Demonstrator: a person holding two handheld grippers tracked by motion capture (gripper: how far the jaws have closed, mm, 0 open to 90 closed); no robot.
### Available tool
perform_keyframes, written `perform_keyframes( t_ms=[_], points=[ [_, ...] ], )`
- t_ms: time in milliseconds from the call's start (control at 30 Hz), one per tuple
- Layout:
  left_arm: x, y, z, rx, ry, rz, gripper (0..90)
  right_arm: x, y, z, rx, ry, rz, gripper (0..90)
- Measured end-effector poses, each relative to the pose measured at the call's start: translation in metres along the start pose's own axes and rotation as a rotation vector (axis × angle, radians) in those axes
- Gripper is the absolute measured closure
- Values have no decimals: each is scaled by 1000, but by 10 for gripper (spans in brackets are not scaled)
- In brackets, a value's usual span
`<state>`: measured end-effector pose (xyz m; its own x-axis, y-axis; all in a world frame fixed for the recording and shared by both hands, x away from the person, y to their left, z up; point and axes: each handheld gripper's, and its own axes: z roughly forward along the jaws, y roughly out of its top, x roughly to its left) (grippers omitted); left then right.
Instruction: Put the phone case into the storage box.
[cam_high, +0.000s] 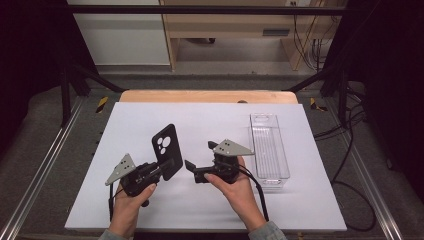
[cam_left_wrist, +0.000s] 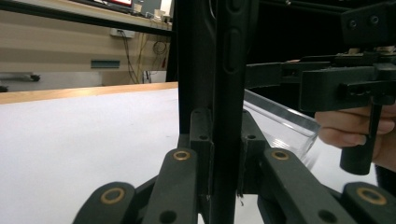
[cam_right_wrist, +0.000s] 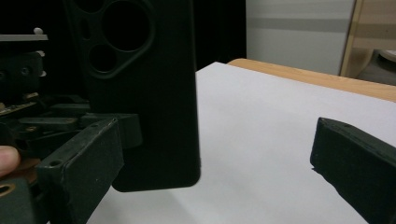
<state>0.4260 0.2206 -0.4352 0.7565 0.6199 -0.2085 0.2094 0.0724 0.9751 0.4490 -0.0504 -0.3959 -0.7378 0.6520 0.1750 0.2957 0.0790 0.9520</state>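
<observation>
1. White sheeting covers the surface (cam_high: 150, 200), with a wooden edge at its far side and shelving and cables in the room beyond; no writing or brand can be read on anything.
2. From above, the left gripper (cam_high: 159, 170) has its jaws clamped on the lower edge of a black phone case (cam_high: 166, 150), held upright and clear of the surface, its camera cut-outs at the top.
3. Seen along the left gripper's jaws, the phone case (cam_left_wrist: 224, 93) is edge-on, its side buttons showing.
4. Facing the case's back, the right gripper view shows the cut-outs, with its own jaws wide apart.
5. Just beside the case, the right gripper (cam_high: 201, 161) points left, held in the person's right hand (cam_high: 235, 187).
6. A clear plastic tray (cam_high: 270, 150) lies to the right.
</observation>
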Motion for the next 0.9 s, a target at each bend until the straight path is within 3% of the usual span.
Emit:
perform_keyframes(
  t_ms=[600,900],
  points=[
    [-21,-13,18,62,-40,-3,806,18,0,1,-40,53,-11,22],
    [-27,-15,22,76,-40,7,806,18,0,2,-52,50,12,22]
  ],
)
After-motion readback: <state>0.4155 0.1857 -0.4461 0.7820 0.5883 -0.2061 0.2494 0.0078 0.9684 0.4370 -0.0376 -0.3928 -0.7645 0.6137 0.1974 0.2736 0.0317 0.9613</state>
